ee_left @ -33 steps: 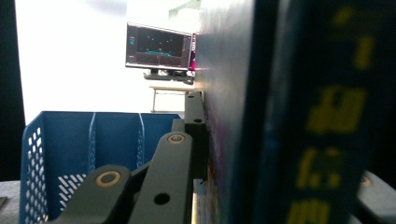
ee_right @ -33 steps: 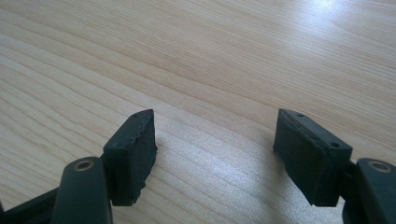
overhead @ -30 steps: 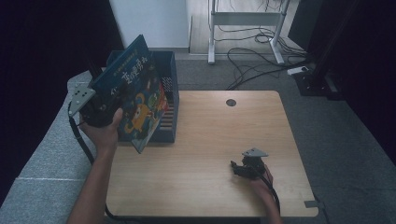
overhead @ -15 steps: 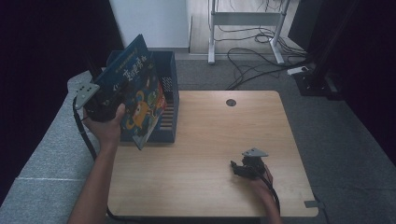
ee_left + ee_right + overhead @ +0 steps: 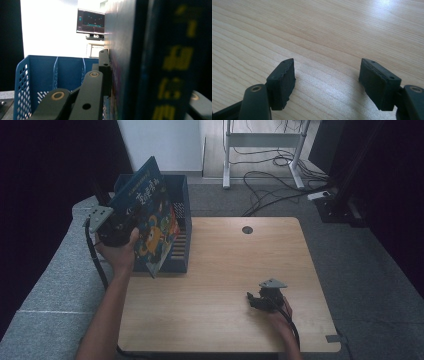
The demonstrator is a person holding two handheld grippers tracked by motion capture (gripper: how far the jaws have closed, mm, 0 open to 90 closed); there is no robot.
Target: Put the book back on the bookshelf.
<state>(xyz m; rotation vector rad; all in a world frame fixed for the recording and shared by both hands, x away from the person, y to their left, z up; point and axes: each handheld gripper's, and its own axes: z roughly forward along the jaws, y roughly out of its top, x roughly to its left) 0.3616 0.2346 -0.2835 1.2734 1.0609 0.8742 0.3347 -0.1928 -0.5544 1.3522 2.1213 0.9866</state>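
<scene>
- My left claw [image 5: 120, 227] is clamped on a picture book [image 5: 150, 217], held up over the blue file rack [image 5: 182, 215] at the far left corner of the bench [image 5: 225, 285].
- In the left claw's view the book [image 5: 140, 62] fills the right side, its edge on to the lens, with the rack's dividers [image 5: 56, 72] behind and below.
- The book tilts, top corner leaning away to the far side, and its lower corner hangs in front of the rack's near wall.
- Handling guess: thin hardback, stiff boards, light but broad, so it will swing about the grip point. The glossy cover looks slippery.
- I judge the best hold is near the spine edge, low on the cover, with the pads flat on the board.
- My right claw [image 5: 257, 300] rests on the bench, near right, jaws apart with nothing between them [image 5: 327, 82].
</scene>
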